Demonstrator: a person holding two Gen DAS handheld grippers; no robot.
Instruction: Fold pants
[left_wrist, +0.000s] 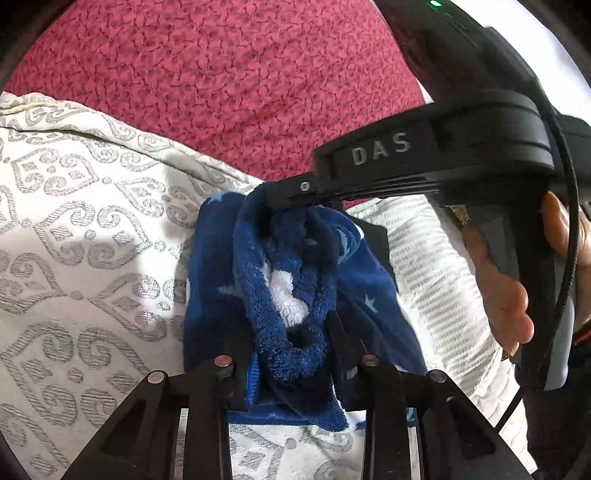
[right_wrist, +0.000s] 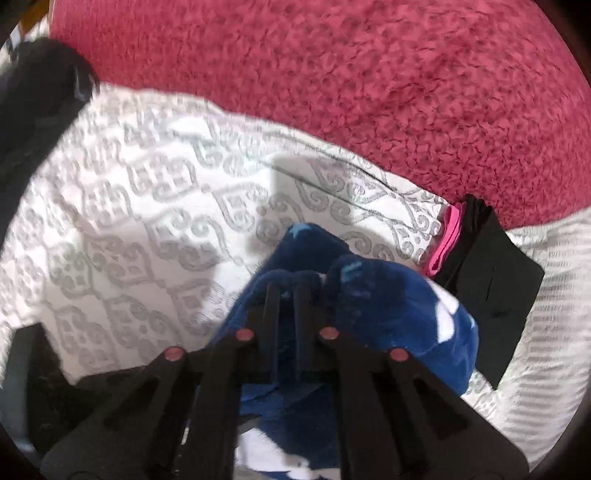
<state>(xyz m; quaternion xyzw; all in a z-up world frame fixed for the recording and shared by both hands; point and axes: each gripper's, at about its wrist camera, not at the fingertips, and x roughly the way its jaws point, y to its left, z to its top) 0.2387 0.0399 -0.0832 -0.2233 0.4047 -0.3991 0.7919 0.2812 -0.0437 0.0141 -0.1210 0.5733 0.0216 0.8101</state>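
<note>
Blue fleece pants (left_wrist: 295, 295) bunched up between both grippers, lifted a little above a patterned white cover.

The pants, dark blue with pale stars and a white patch, hang in a thick fold straight ahead of the left gripper (left_wrist: 291, 332), whose two fingers are closed on the fleece from either side. The right gripper (right_wrist: 288, 291) pinches the top edge of the same bundle, fingers nearly together with cloth between them; in the left wrist view it reaches in from the right, held by a bare hand (left_wrist: 517, 280). Under and to the left of both grippers lies the white cover with grey scrolls (left_wrist: 74, 221). Beyond it spreads a red textured blanket (right_wrist: 369, 92). Right of the right gripper sit folded black and pink clothes (right_wrist: 491, 266).
</note>
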